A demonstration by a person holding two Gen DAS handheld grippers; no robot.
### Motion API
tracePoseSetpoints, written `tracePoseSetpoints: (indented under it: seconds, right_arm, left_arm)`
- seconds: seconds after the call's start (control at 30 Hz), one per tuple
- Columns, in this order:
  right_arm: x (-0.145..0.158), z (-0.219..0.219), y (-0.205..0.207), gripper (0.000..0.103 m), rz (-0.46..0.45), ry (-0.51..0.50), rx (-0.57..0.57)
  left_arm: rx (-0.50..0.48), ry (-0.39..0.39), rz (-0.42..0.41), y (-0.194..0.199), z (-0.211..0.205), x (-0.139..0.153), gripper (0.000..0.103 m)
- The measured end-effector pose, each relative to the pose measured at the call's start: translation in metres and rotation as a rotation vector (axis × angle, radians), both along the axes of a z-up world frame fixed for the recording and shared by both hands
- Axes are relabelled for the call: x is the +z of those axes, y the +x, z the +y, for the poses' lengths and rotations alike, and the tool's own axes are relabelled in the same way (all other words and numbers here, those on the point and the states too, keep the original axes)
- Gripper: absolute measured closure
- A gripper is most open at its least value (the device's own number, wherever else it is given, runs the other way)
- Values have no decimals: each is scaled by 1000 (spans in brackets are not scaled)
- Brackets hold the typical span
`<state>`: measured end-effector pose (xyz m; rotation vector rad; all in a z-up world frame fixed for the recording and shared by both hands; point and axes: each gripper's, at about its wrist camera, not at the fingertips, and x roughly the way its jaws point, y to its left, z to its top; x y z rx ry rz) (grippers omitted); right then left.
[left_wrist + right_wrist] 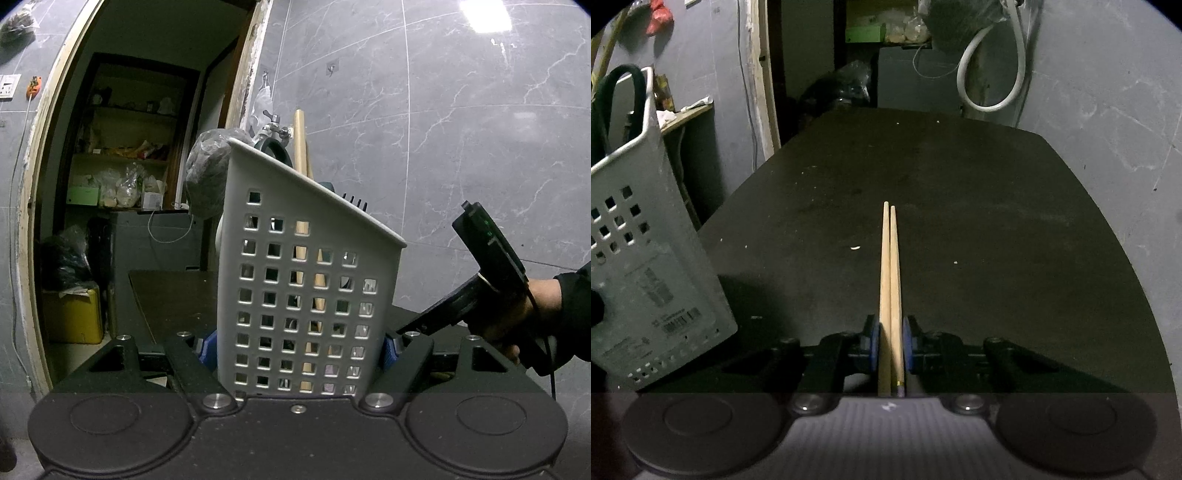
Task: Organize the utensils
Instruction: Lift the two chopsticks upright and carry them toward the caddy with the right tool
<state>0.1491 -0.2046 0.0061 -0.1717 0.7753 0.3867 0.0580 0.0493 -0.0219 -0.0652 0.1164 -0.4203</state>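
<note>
On the dark table (960,177), the white basket (306,280) stands tilted, clamped at its base by the left gripper (295,350); right of the basket the tabletop lies bare to its far edge; there the right gripper (891,347) pinches two chopsticks (890,280) side by side, tips pointing away from it.

White basket (657,280) base w/ barcode label (681,320), print too blurred, no legible text elsewhere
</note>
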Motion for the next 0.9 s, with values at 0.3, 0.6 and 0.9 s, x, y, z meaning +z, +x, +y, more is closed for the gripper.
tracePoseSetpoints:
  seconds: [0.3,0.6,0.9]
  right_arm:
    - [0,10,25,69,16,4,4]
    - [4,11,50,89,67,-1,58]
    - [14,-2,64,89,87,108,21]
  left_arm:
    - [0,2,-1,0,0,0,25]
    - [0,-1,-2,3,-1,-1,25]
    - [-5,-1,-4,4,1,-2,25]
